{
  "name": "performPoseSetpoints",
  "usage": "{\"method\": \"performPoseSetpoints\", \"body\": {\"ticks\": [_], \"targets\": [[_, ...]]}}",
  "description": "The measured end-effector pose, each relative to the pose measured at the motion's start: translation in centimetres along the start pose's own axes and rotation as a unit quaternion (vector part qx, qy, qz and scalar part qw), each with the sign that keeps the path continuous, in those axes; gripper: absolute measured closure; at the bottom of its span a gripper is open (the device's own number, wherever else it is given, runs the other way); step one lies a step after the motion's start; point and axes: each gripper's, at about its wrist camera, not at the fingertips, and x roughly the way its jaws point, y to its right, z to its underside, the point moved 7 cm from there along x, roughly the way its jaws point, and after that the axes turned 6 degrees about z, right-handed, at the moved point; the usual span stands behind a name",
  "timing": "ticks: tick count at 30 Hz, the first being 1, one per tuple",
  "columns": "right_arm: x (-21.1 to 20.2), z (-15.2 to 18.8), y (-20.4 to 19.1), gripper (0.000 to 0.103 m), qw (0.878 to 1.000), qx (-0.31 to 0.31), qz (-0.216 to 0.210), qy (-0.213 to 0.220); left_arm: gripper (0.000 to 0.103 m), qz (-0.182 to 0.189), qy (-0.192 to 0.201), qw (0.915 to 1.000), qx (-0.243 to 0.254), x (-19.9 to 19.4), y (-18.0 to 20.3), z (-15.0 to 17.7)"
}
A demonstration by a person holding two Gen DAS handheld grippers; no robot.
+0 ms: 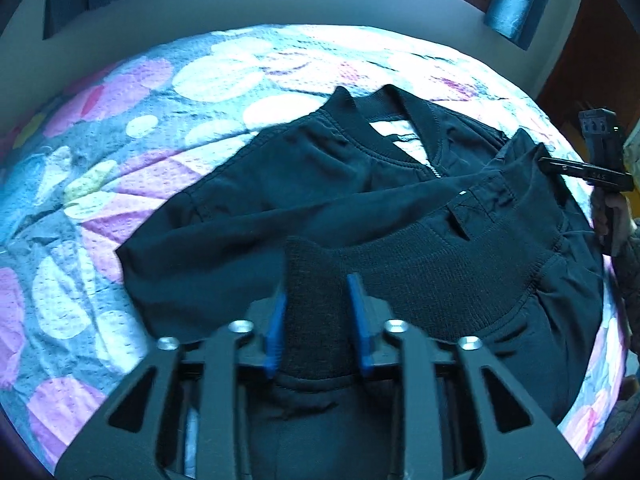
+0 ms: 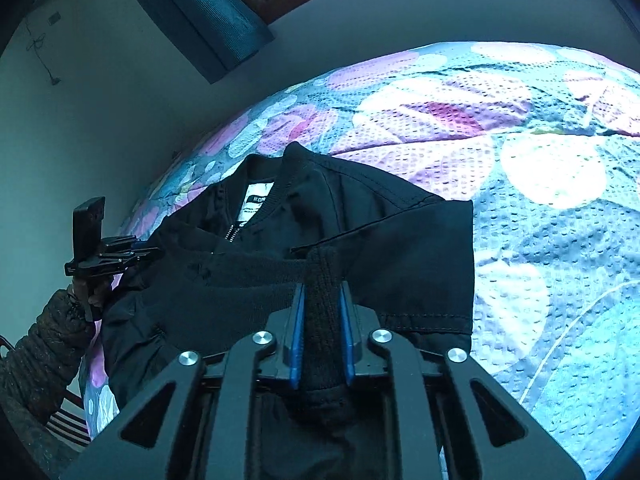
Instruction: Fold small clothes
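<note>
You've got the small black jacket (image 1: 320, 200) lying on the bed's flowered quilt (image 1: 120, 184), collar away from you, white neck label (image 2: 258, 202) showing, zip (image 2: 232, 234) done up part-way. Your left claw (image 1: 316, 320) is clamped on the ribbed knit hem (image 1: 440, 256), blue pads (image 1: 276, 328) pressing a bunched fold of it, and your right claw (image 2: 322, 336) is pinched tight on the same band further along, the knit standing up in a ridge between its pads. Good place to hold: that rib is thick, springy and grippy, so it shouldn't slide out. The body cloth looks like smooth woven shell, thin and a bit slippery, soft enough to drape and sag between your two grips. It's light, I'd judge, but floppy, so keep the hem taut as you carry it toward the collar or the sleeve (image 1: 224, 232) folded across the front may slip out of line. The quilt's puckered weave should give friction underneath.
</note>
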Motion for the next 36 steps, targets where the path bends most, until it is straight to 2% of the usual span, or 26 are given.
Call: {"method": "performPoseSetpoints", "body": {"ticks": [3, 10, 15, 18, 23, 26, 31, 36], "targets": [[-0.9, 0.0, -0.8, 0.092, 1.0, -0.008, 0.011, 0.014, 0.09, -0.006, 0.015, 0.9998, -0.009, -0.8, 0.1, -0.1], [-3.4, -1.0, -2.9, 0.093, 0.998, -0.024, 0.026, 0.055, 0.092, -0.042, 0.065, 0.9969, -0.013, -3.3, 1.2, -0.8], [-4.0, -3.6, -3.3, 0.093, 0.996, -0.018, 0.03, 0.08, 0.092, -0.066, 0.111, 0.991, -0.036, -5.5, 0.3, -3.5], [-3.6, -6.2, -3.0, 0.093, 0.995, -0.006, 0.024, 0.095, 0.092, -0.076, 0.123, 0.9882, -0.051, -5.4, -1.2, -5.8], [-0.9, -10.6, -1.7, 0.093, 0.995, 0.019, 0.031, 0.097, 0.093, -0.097, 0.12, 0.9854, -0.073, -3.2, -4.0, -9.4], [1.6, -11.7, -0.5, 0.093, 0.995, 0.032, 0.044, 0.08, 0.093, -0.099, 0.1, 0.9849, -0.101, -0.4, -6.4, -10.2], [6.1, -11.0, 2.5, 0.093, 0.995, 0.067, 0.061, 0.033, 0.092, -0.103, 0.067, 0.9835, -0.132, 2.9, -8.9, -8.7], [8.6, -9.8, 5.1, 0.093, 0.992, 0.118, 0.051, 0.002, 0.092, -0.08, 0.063, 0.9813, -0.163, 4.1, -10.5, -7.6]]}}
